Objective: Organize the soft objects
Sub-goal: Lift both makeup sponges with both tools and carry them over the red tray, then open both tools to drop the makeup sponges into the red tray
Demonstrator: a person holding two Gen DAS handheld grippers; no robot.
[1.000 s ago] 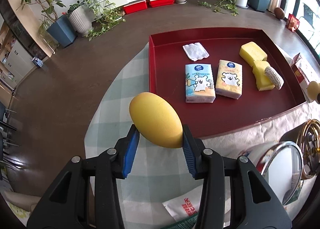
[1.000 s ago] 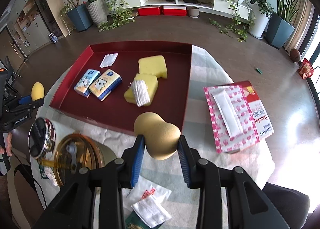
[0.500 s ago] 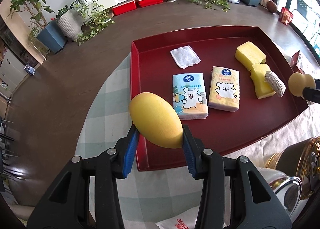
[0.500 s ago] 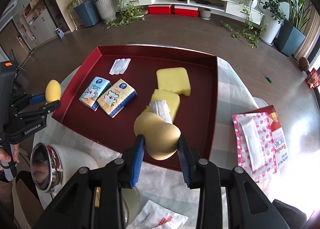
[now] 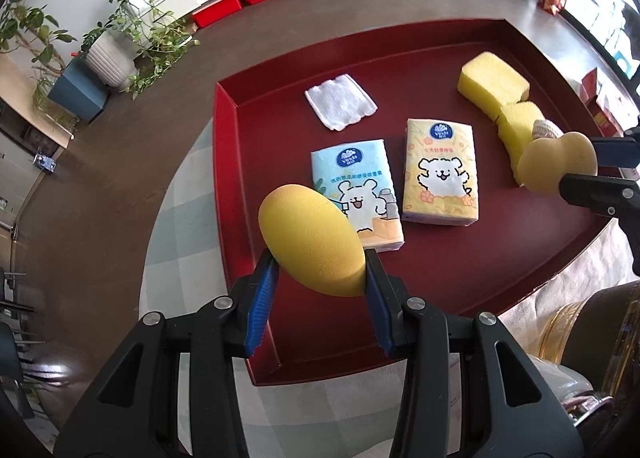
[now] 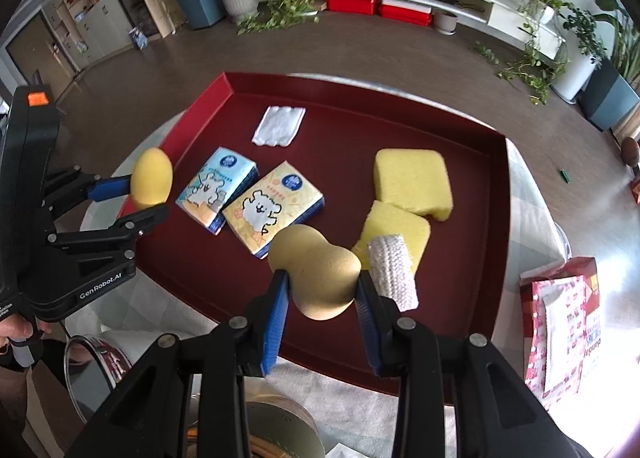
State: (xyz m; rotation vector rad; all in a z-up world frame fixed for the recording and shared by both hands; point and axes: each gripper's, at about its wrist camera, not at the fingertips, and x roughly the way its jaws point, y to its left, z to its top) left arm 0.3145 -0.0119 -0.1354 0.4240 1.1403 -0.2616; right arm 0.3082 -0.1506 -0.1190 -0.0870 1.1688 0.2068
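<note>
Left tongs (image 5: 320, 278) clamp yellow sponge egg (image 5: 312, 242), right tongs (image 6: 322, 290) clamp tan sponge (image 6: 316, 270), both w/ red tray (image 5: 440, 258) below

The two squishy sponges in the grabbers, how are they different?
The yellow sponge is bright yellow and egg-shaped; the tan sponge is duller and pinched in the middle like a gourd. The yellow sponge sits in the left gripper near the tray's left edge; the tan sponge sits in the right gripper by the knitted roll. Both are held above the tray.

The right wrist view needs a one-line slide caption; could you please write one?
Right gripper holds a tan sponge above the red tray while the left gripper brings a yellow sponge.
</note>
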